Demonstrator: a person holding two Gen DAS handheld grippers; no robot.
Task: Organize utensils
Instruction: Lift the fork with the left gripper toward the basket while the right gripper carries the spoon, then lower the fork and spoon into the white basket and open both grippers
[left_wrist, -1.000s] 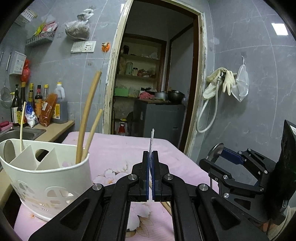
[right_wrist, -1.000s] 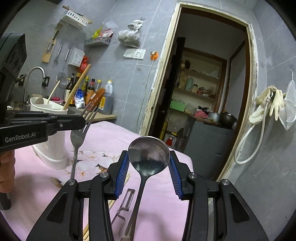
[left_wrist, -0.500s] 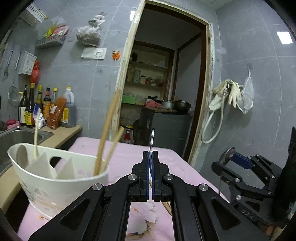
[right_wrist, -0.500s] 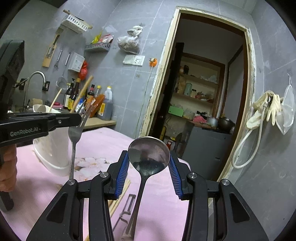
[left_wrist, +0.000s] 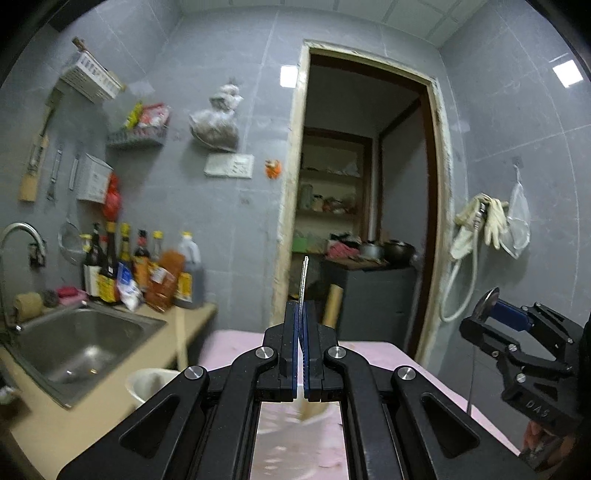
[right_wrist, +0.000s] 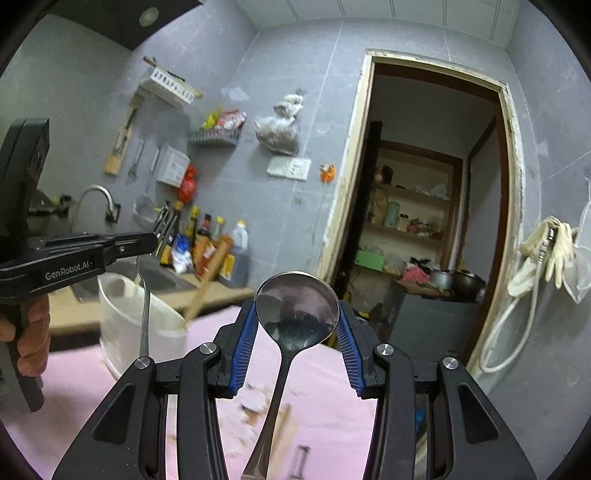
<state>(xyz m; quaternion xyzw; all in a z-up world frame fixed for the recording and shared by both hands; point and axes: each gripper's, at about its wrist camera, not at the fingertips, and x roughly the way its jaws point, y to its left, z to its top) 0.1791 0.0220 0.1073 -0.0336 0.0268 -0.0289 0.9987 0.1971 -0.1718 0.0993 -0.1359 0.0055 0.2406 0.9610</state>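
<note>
Clamping a fork (right_wrist: 147, 291) edge-on between its blue pads, the left gripper (left_wrist: 301, 354) has its jaws pressed together on the metal, tines pointing up past the fingertips and the handle hanging down below them. Beneath and just beyond this claw sits the white utensil holder (right_wrist: 122, 314) on the pink tablecloth (right_wrist: 66, 402); the fork's handle end seems to hang over its rim, though blur makes that hard to confirm. A wooden utensil (right_wrist: 207, 284) leans out of the holder. To the right, the right gripper (right_wrist: 297, 334) grips a large spoon (right_wrist: 297, 308) by the bowl's sides, bowl upright between the pads, handle trailing back under the claw.
</note>
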